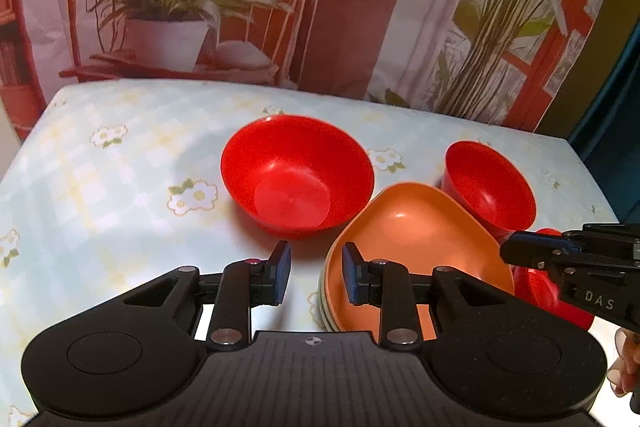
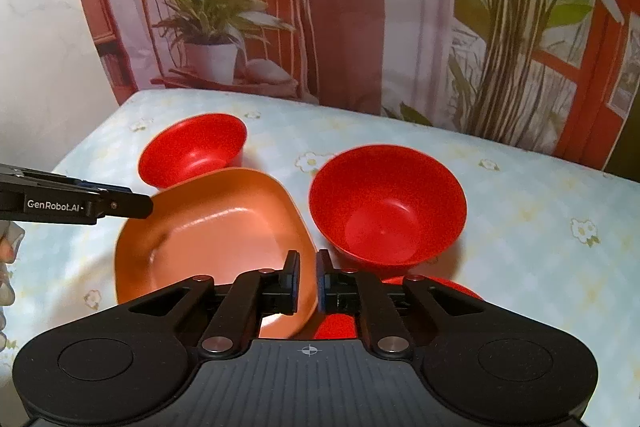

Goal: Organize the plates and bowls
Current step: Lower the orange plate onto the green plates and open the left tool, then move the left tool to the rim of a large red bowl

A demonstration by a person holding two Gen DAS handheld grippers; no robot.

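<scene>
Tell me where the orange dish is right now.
The orange dish sits on the table atop a small stack, between the big red bowl and the smaller red bowl, just ahead of both grippers.

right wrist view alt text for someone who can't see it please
The right gripper, its jaws nearly shut around the near rim of an orange plate, looks over a floral tablecloth. A large red bowl sits right of the plate, a smaller red bowl behind it.
</scene>
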